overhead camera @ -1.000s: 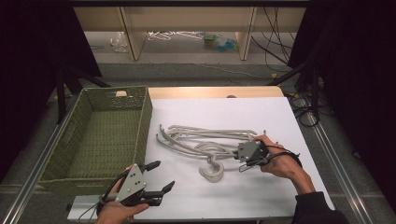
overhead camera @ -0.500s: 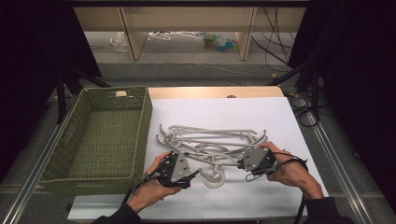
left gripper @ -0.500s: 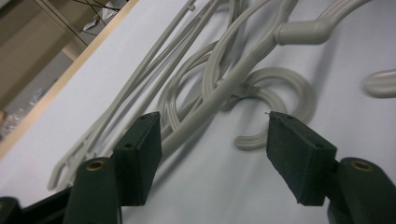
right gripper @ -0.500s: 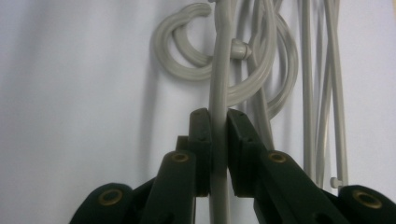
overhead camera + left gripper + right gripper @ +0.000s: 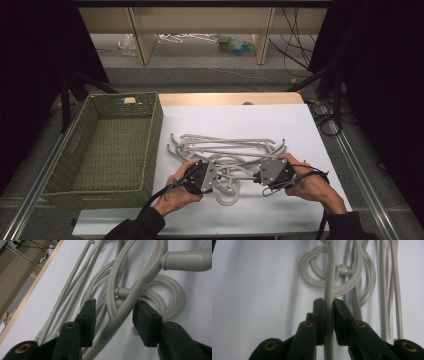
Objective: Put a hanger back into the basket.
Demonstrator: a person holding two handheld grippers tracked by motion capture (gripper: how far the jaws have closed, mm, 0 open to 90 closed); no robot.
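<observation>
Untangling pale grey plastic hangers (image 5: 227,150) right of green woven basket (image 5: 107,147) | right hand-held gripper (image 5: 329,305) pinches one hanger | left hand-held gripper (image 5: 113,315) closing, not yet pressing | squeeze one bar only, lift slowly

A white table (image 5: 250,122) is carrying a heap of grey plastic hangers (image 5: 227,150), lying tangled near its middle, toward the front edge. A green woven basket (image 5: 150,145) is sitting along its left edge, overhanging that side.
</observation>
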